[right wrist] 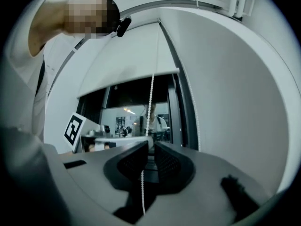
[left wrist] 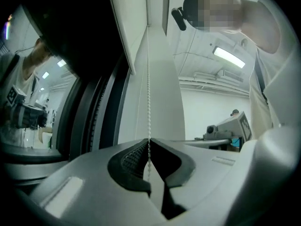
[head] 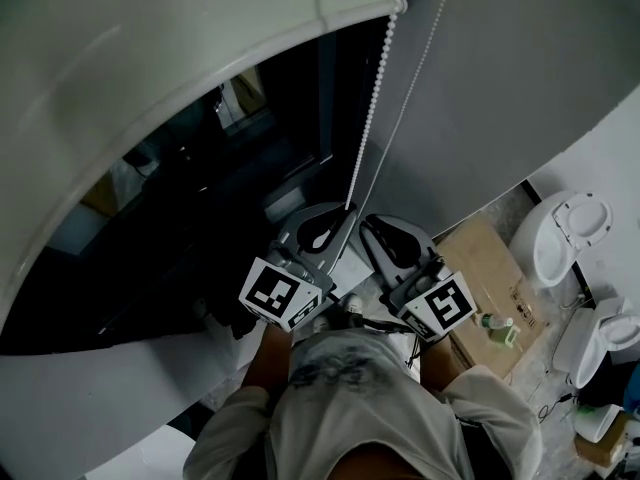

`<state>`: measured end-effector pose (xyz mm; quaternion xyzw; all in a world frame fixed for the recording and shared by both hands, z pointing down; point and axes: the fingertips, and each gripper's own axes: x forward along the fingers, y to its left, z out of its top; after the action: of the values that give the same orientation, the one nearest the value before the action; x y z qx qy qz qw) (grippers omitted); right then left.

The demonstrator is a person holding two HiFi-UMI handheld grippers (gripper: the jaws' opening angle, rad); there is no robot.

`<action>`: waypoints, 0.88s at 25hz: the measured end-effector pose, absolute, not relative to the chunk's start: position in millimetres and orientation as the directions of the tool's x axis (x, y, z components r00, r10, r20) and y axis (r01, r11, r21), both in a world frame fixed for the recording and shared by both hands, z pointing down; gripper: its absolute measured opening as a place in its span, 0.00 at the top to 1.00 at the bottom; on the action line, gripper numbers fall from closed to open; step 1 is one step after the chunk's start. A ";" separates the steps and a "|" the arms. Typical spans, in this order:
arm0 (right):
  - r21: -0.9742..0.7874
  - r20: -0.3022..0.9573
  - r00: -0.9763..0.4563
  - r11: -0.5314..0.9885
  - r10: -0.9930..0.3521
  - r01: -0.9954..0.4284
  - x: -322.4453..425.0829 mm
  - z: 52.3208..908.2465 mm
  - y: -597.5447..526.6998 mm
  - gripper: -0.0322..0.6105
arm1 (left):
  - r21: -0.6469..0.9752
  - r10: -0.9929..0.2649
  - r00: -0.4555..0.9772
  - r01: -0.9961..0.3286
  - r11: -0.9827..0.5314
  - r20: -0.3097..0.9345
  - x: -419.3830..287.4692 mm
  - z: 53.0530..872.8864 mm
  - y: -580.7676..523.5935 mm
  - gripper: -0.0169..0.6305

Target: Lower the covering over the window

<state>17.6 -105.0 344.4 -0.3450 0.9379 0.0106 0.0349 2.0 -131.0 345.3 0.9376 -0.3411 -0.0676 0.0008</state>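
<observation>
The white roller blind covers the top of the dark window; its bottom bar hangs partway down the glass. A white bead chain drops from the blind's end. My left gripper is shut on that chain; in the left gripper view the beads run straight down into its closed jaws. My right gripper sits beside it. In the right gripper view a chain strand hangs in the narrow gap of its jaws, and the pads stand clear of it.
A grey wall runs right of the window, with a second chain strand along it. On the floor at the right lie a cardboard box, a green bottle and white rounded objects. The person's torso fills the bottom.
</observation>
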 end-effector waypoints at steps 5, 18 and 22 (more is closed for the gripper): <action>0.009 -0.109 -0.764 0.768 -0.636 -0.640 19.5 329.0 -105.2 0.83 | 0.067 -0.642 0.763 -0.639 -0.766 -0.076 5.9 371.6 -131.7 0.95; 0.068 -0.221 -0.787 0.795 -0.577 -0.602 16.6 280.3 -103.4 0.76 | 0.074 -0.652 0.758 -0.650 -0.756 0.002 9.6 410.1 -129.9 0.95; 0.103 -0.241 -0.791 0.795 -0.563 -0.597 10.9 266.5 -107.2 0.75 | 0.110 -0.649 0.760 -0.648 -0.754 0.035 9.3 433.5 -123.8 0.95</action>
<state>10.9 -107.2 266.5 -0.3078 0.9422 0.0872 0.0996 9.3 -123.8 433.5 0.9364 -0.3461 -0.0024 0.0578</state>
